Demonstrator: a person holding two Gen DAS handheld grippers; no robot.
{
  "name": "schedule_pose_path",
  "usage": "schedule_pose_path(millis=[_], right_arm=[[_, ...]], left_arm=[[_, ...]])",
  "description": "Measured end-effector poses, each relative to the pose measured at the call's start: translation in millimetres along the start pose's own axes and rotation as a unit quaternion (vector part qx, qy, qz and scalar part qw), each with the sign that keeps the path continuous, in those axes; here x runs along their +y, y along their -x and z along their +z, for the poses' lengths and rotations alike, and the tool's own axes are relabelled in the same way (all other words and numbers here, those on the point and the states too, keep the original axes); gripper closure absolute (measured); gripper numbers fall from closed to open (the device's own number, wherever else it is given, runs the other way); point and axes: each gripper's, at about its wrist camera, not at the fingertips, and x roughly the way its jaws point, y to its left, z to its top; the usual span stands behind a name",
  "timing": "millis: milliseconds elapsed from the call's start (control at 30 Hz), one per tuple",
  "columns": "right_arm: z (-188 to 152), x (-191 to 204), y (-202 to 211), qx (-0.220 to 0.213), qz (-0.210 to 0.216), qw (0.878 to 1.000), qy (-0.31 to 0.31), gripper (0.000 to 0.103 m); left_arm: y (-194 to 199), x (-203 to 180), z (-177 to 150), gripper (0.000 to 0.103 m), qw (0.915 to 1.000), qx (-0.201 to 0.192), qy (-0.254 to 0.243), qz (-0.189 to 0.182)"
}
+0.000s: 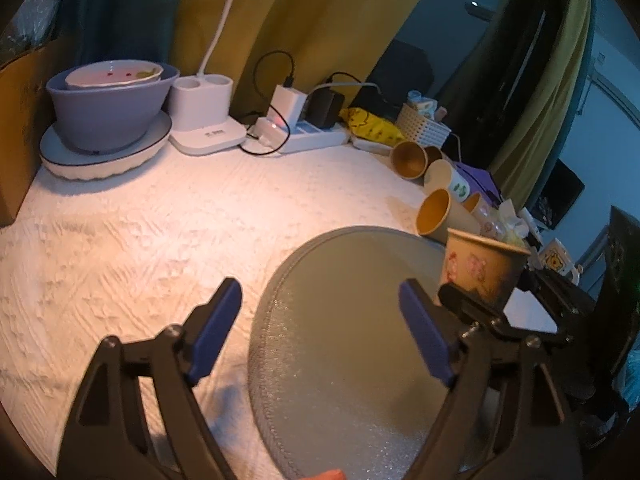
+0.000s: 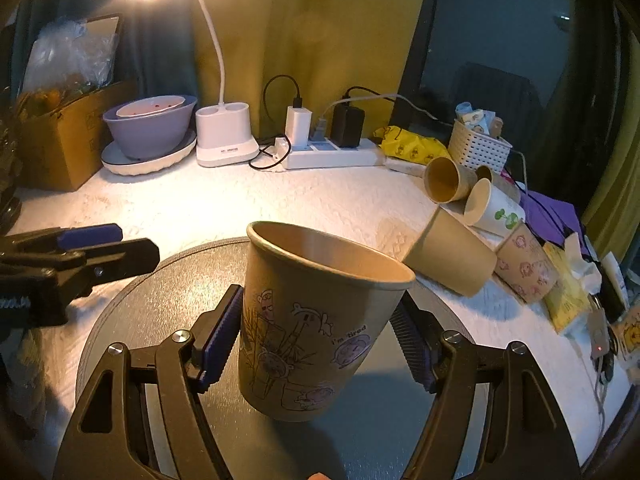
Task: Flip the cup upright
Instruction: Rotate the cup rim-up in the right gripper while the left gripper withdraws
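A: Where is the cup (image 2: 320, 320) seen?

B: It is seen between the fingers of the right tongs (image 2: 316, 344), mouth up and tilted a little, over the round grey mat (image 2: 160, 292). The left pad is pressed to its wall; the right pad is mostly hidden behind the cup, so the tongs are taken to be clenched on it. Whether its base touches the mat cannot be told.

A: And the left tongs (image 1: 320, 324)?

B: They are held released, with nothing between the blue pads (image 1: 220, 320), above the mat's (image 1: 340, 360) left edge. From the left wrist, the cup (image 1: 484, 268) is found at the mat's far right, with the right tongs (image 1: 508, 300) at its sides.

A: What else is shown on the table (image 1: 140, 240)?

B: A white textured cover is laid over it. Several paper cups (image 2: 456, 256) are lying on their sides near the mat, to the right. At the back, a purple bowl (image 2: 152, 128) is set on a plate (image 2: 144, 162), beside a lit lamp (image 2: 224, 136) and a power strip (image 2: 332, 154). A white basket (image 2: 478, 148) is seen further right.
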Motion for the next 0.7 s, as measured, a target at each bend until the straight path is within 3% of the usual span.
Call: schedule_pose_path(millis=[267, 700], right_arm=[[0.2, -6.0, 18.5, -0.039, -0.02, 0.999, -0.007, 0.028], [-9.3, -6.2, 24.2, -0.033, -0.028, 0.999, -0.004, 0.026]], left_arm=[[2.8, -6.9, -1.6, 0.021, 0.9999, -0.01, -0.013, 0.0], [6.9, -16.3, -4.2, 0.021, 0.9991, -0.022, -0.036, -0.002]])
